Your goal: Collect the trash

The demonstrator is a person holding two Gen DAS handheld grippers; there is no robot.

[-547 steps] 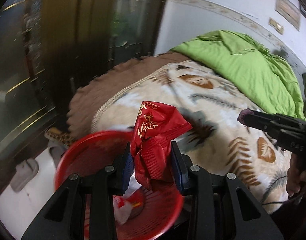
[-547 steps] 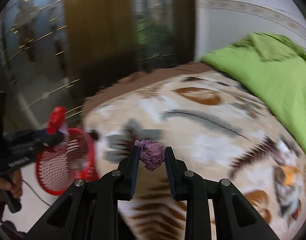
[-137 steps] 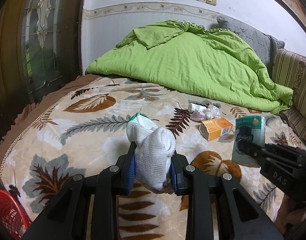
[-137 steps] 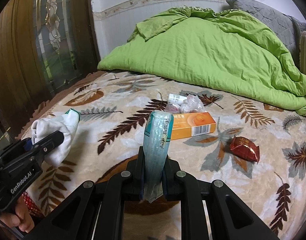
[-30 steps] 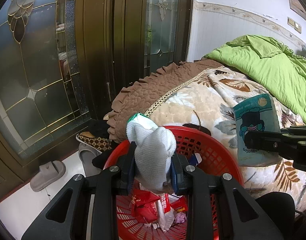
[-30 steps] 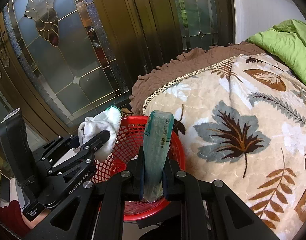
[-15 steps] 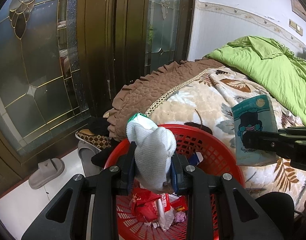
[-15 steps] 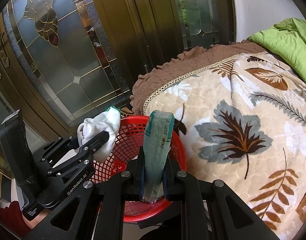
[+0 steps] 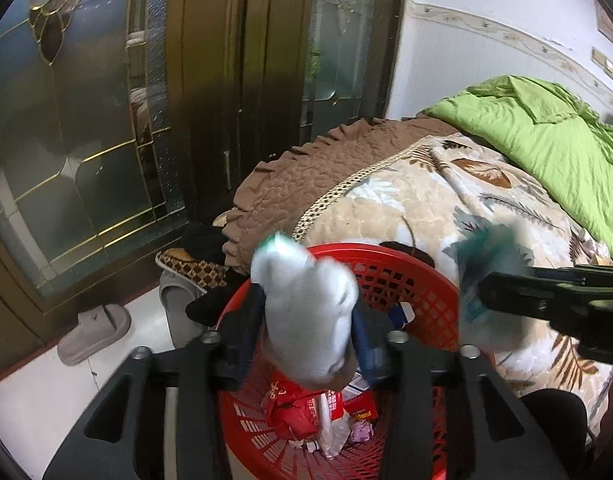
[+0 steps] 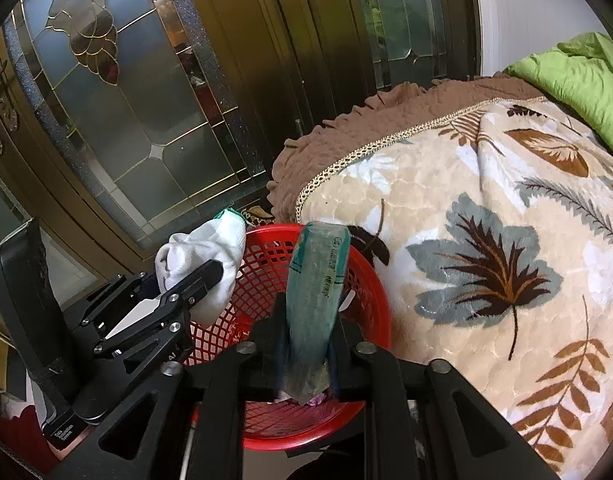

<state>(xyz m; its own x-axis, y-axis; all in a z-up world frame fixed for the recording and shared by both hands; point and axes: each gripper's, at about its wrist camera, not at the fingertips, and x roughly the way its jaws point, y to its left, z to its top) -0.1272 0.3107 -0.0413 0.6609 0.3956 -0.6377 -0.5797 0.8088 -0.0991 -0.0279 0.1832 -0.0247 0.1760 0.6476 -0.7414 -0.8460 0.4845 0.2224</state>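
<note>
- L hand-held gripper (image 9: 306, 344): jaws just been opening, white sock (image 9: 310, 316) loose between them, over red basket (image 9: 418, 280).
- R hand-held gripper (image 10: 306, 356): jaws just been opening, teal wrapper (image 10: 314, 284) loose between them.
- Risk: wrapper near rim, may drop onto floor.

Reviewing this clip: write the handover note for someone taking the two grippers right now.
Left gripper: over the red basket, jaws just opening, white sock between them, blurred, seemingly slipping out.
Right gripper: also over the basket, jaws just opening around the teal packet, which stands upright between them.
Done: red wrappers and other scraps already lie in the basket, which sits on the floor beside the bed.
Left: let both items fall in, then check the bed for more trash; most of it is out of view here.
</note>
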